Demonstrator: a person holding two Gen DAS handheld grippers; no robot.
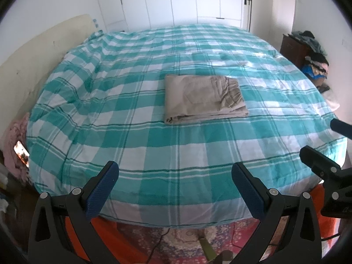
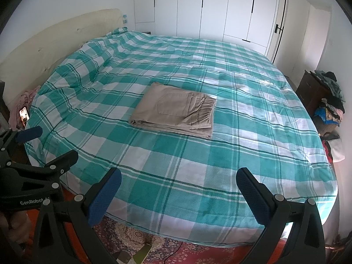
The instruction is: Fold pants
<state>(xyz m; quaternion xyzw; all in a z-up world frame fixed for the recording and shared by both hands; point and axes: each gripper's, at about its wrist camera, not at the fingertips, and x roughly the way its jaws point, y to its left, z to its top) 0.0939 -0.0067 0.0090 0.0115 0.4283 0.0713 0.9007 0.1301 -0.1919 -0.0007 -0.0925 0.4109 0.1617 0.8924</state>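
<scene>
Both tongs, left tongs [image 1: 175, 184] and right tongs [image 2: 178, 190], gape wide (empty) near the bed [image 2: 220, 165]; the folded pants [image 2: 173, 113] lie mid-bed.

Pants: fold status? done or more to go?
Looks done: the tan pants lie as a compact folded rectangle, pocket up, in the middle of the plaid bed cover. In hand: nothing; left gripper and right gripper are open, back at the bed's near edge. Left: nothing visible.
</scene>
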